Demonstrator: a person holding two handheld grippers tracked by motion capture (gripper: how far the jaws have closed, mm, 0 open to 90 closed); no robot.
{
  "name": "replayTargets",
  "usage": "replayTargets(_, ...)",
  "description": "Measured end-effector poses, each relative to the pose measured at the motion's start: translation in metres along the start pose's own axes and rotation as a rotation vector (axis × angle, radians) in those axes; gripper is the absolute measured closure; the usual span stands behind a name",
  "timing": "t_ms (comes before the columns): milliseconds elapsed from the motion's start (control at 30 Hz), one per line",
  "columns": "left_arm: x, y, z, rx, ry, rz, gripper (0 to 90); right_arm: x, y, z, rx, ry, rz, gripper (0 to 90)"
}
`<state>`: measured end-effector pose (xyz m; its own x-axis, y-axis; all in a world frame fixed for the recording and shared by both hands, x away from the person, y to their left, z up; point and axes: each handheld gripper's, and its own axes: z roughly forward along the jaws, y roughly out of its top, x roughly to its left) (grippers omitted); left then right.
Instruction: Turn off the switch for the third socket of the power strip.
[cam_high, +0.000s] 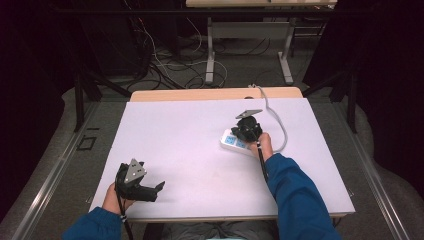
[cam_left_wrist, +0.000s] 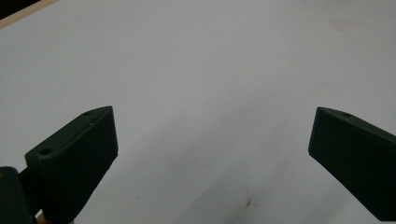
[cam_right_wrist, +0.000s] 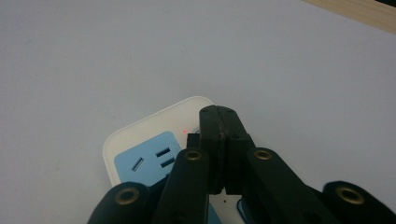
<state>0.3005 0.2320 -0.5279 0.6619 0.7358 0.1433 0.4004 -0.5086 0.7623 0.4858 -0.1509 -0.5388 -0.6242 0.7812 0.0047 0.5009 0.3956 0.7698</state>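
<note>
Left gripper (cam_high: 159, 188): nearest the high camera, at the near-left of the table, lying low over the white sheet; jaws released and spread wide, nothing between them. In its own view only bare sheet lies between the two black pads (cam_left_wrist: 74, 158).
Why parked there: judged to be idle, kept well apart from the work so the other hand has room.
Right gripper (cam_right_wrist: 218, 140): jaws clenched tight together, tips pressed down on the power strip beside a small black block and a red pinpoint of light. Whether anything is pinched between the tips cannot be told.
Why clenched: closed tips make one narrow point; this reads as poking at a switch or button rather than grasping, though that is a judgement.
Power strip (cam_high: 234, 143): white body with blue socket faces, lying flat right of the table's centre, directly under the right gripper.
Sockets: the blue outlet face (cam_right_wrist: 152, 161) in the right gripper view is empty, no plug in it. Other outlets are hidden behind the jaws.
Cable (cam_high: 278, 121): grey, curves from the strip toward the far edge of the table.
White sheet (cam_high: 185, 130): covers most of the tabletop; wooden edge (cam_high: 200, 94) shows at the far side.
Other containers: none seen.
</note>
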Motion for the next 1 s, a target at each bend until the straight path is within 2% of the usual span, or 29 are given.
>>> replayTargets(167,0.0003,0.0000,0.0001,0.000,0.001,0.001,1.3,0.0004,-0.0010,0.0001,-0.007,-0.005,0.012,90.0)
replayTargets(367,0.0002,0.0000,-0.0007,0.002,-0.001,-0.002,1.4,0.0027,-0.0003,0.0001,-0.003,-0.018,-0.004,90.0)
replayTargets(767,-0.0003,0.0001,-0.0003,0.002,0.005,0.002,1.4,0.0031,-0.0008,-0.0001,-0.002,-0.016,0.011,90.0)
replayTargets(800,-0.0002,0.0002,-0.0006,0.004,0.002,0.004,1.4,0.0025,-0.0005,0.0002,-0.004,-0.015,-0.004,90.0)
replayTargets(1000,-0.0003,0.0001,-0.0010,0.003,0.002,0.003,1.4,0.0030,-0.0006,-0.0002,-0.001,-0.020,-0.002,90.0)
